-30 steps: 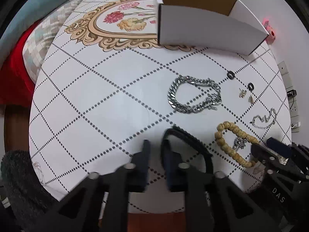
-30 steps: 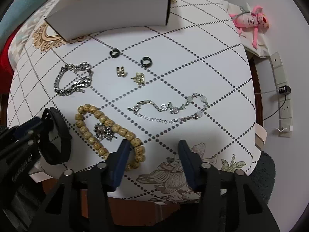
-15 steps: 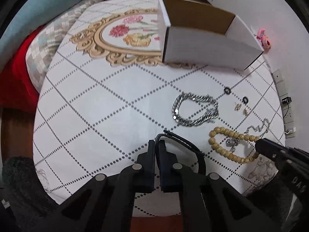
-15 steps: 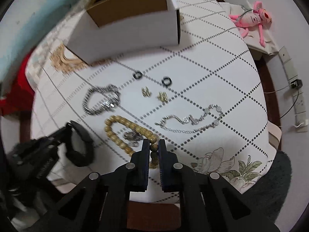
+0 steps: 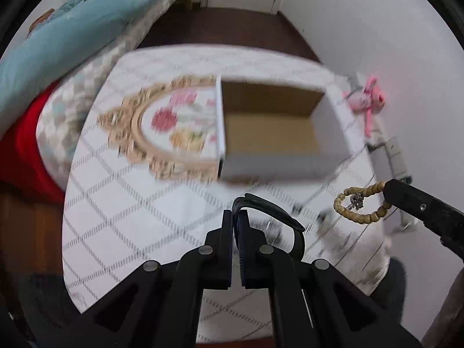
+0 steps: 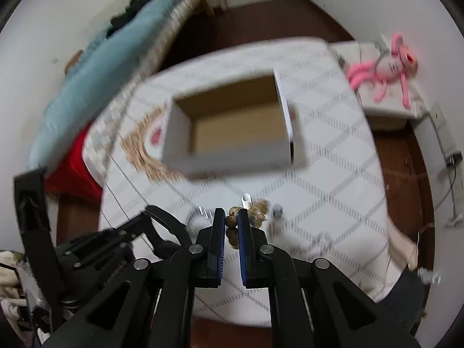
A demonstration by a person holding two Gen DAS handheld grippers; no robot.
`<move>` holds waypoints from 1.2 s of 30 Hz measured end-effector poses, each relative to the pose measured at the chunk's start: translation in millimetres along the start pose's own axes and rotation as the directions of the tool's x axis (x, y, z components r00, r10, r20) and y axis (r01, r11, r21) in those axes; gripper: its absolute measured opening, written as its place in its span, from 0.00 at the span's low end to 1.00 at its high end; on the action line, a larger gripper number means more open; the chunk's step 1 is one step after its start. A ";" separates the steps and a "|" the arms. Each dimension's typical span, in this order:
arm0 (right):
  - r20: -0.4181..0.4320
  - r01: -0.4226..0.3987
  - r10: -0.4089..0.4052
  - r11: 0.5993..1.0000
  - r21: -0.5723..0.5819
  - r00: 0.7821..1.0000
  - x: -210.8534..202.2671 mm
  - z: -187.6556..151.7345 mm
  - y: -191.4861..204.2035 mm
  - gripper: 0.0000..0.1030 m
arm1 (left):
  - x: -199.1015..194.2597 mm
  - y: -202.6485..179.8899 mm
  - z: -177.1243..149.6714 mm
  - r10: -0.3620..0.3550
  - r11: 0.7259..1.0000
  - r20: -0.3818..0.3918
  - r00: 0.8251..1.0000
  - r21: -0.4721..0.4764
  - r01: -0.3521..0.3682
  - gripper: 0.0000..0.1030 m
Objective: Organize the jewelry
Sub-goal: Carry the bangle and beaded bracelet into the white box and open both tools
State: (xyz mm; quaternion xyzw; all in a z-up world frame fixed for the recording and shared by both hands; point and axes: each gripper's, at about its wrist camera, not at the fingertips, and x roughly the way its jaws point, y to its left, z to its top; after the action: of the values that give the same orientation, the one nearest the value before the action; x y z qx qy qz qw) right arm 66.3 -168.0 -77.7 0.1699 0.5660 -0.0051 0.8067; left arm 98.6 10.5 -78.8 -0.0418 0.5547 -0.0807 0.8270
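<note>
two tongs (image 5: 237,226), wooden bead bracelet (image 5: 359,207), black band (image 5: 275,217)

1. The box (image 5: 278,171) is open on top, with bare brown floor inside.
2. Its near wall stands between both grippers and that floor.
3. Small blurry jewelry (image 6: 277,211) lies on the table (image 5: 130,220) near its right edge.

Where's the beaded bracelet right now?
The beaded bracelet hangs in the air, pinched in the right gripper, at the right of the left wrist view. It is above the table, short of the open cardboard box.
</note>
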 end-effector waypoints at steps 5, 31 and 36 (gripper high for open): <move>0.071 -0.026 0.027 0.999 -0.026 0.997 -17.0 57.5 8.8 0.09 | -1.1 -3.7 57.3 -0.029 1.000 0.038 0.999 0.001 0.029 0.01; -0.046 0.132 -0.133 0.991 -0.033 0.990 89.9 134.0 -17.6 0.64 | 59.7 9.4 131.4 0.079 0.997 0.004 0.997 0.005 -0.079 0.99; -0.032 0.297 -0.302 0.949 -0.102 0.953 98.6 117.8 -13.7 0.92 | 58.5 11.4 112.9 0.169 0.984 0.079 0.982 0.044 -0.173 1.00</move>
State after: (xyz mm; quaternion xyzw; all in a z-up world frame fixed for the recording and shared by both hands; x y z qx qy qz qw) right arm 206.4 -195.7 -136.0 0.0432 0.6035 -0.0962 0.7904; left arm 225.7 8.8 -90.9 0.0238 0.5227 -0.0217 0.8519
